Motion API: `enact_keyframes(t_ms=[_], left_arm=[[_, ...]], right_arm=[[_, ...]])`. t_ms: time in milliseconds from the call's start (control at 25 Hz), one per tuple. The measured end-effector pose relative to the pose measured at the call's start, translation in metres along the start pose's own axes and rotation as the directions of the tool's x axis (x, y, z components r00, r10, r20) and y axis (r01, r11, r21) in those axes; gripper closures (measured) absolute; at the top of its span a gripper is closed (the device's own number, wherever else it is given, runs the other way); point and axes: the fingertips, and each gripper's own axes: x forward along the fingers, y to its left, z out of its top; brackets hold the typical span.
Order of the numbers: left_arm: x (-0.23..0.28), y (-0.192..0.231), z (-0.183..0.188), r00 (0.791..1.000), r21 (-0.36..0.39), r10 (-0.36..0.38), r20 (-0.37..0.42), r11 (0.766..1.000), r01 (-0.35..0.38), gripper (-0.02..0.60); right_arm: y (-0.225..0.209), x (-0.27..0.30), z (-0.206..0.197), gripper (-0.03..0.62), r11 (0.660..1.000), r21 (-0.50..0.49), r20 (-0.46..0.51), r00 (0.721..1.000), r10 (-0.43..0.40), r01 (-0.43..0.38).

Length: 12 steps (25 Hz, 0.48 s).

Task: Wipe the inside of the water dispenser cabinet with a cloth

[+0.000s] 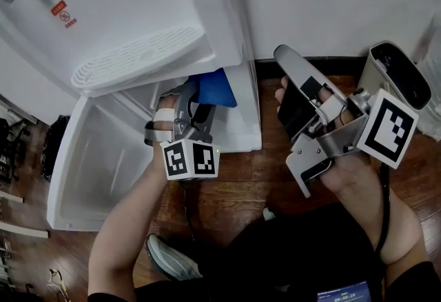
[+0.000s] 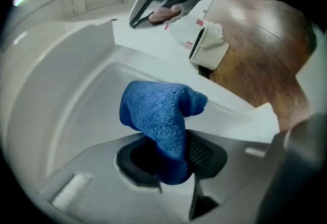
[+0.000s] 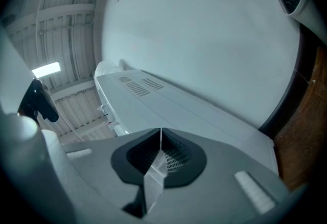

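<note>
The white water dispenser (image 1: 103, 25) stands at the upper left, its lower cabinet door (image 1: 89, 156) swung open to the left. My left gripper (image 1: 200, 104) reaches into the cabinet opening (image 1: 241, 121), shut on a bunched blue cloth (image 1: 212, 89). In the left gripper view the cloth (image 2: 161, 115) sticks up from between the closed jaws of the left gripper (image 2: 171, 164), close to the cabinet's white inner wall (image 2: 76, 90). My right gripper (image 1: 284, 56) hangs outside to the right, shut and empty. In its own view the right gripper (image 3: 160, 138) points up past the dispenser's side (image 3: 194, 115).
Wooden floor (image 1: 241, 183) lies in front of the cabinet. A dark skirting board (image 1: 310, 61) runs along the white wall. A grey-white appliance (image 1: 400, 73) stands at the right edge. The person's shoe (image 1: 172, 259) is on the floor below the left arm.
</note>
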Motion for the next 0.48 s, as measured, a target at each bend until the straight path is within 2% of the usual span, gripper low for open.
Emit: enact_keyframes(t_ms=[120,240,400,480], left_arm=[[-0.024,-0.018,0.009,1.0,0.104,-0.02,-0.023,0.994,0.022,0.462],[-0.017,-0.047,0.005,0.993,0.215,-0.06,-0.103,0.973,0.081,0.462],[0.021,-0.066,-0.02,0.97,0.149,-0.103,-0.22,0.979,0.138,0.46],[0.041,-0.072,-0.039,0.946,0.164,-0.123,-0.3,0.97,0.178,0.46]], right_arm=[[0.0,0.001,0.0,0.582,1.0,-0.01,-0.001,1.0,-0.002,0.002],[-0.003,-0.001,0.001,0.582,1.0,-0.017,0.007,1.0,-0.024,0.024],[-0.006,-0.002,0.001,0.582,0.998,-0.029,0.009,0.999,-0.049,0.049],[-0.006,-0.002,0.0,0.582,0.998,-0.029,0.005,0.999,-0.05,0.05]])
